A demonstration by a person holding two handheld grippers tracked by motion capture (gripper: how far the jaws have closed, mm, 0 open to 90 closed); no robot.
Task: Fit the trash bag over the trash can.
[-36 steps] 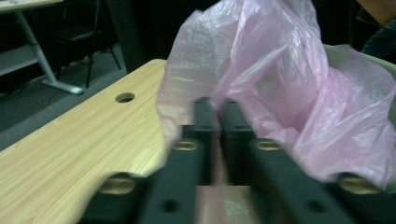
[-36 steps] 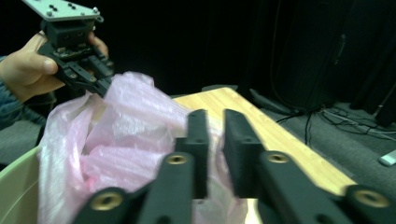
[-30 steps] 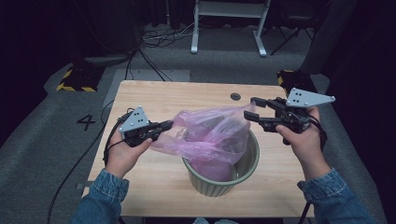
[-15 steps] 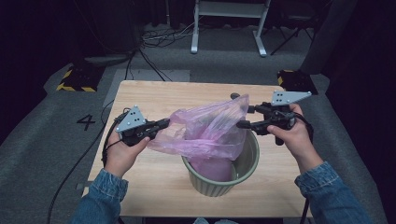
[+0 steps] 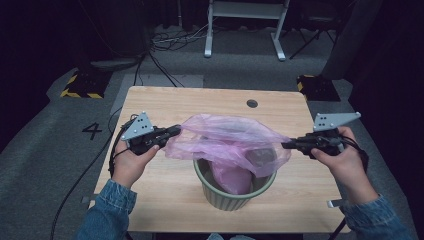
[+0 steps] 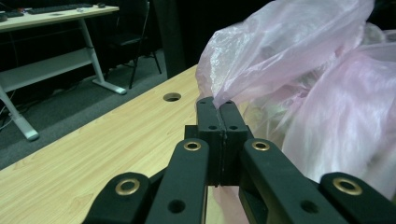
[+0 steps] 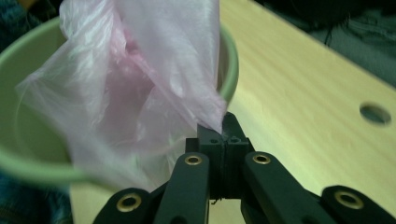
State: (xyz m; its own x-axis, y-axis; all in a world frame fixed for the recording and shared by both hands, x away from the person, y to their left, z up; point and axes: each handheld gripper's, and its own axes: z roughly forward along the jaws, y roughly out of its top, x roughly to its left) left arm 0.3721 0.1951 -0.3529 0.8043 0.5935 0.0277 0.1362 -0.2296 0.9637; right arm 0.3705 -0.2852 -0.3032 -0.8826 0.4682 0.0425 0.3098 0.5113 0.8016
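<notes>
With both the left gripper [image 5: 176, 131] and right gripper [image 5: 285, 145] clamped on the pink plastic bag [image 5: 225, 137], its mouth is being spread, the right jaws having just closed on the film, and the next move calls for drawing its edges down over the rim of the green bin [image 5: 220, 196] below them.

Light wooden table [image 5: 165, 105], round hole near far edge; green ribbed bin [image 5: 220, 195] standing on it.

A bin [image 5: 234, 192] stands on the table [image 5: 165, 105] near its front edge, about midway along. A plastic bag [image 5: 227, 142] hangs partly inside it, stretched above the rim between the left gripper [image 5: 175, 131] and the right gripper [image 5: 285, 145]. A hole [image 5: 252, 103] lies near the back edge.
</notes>
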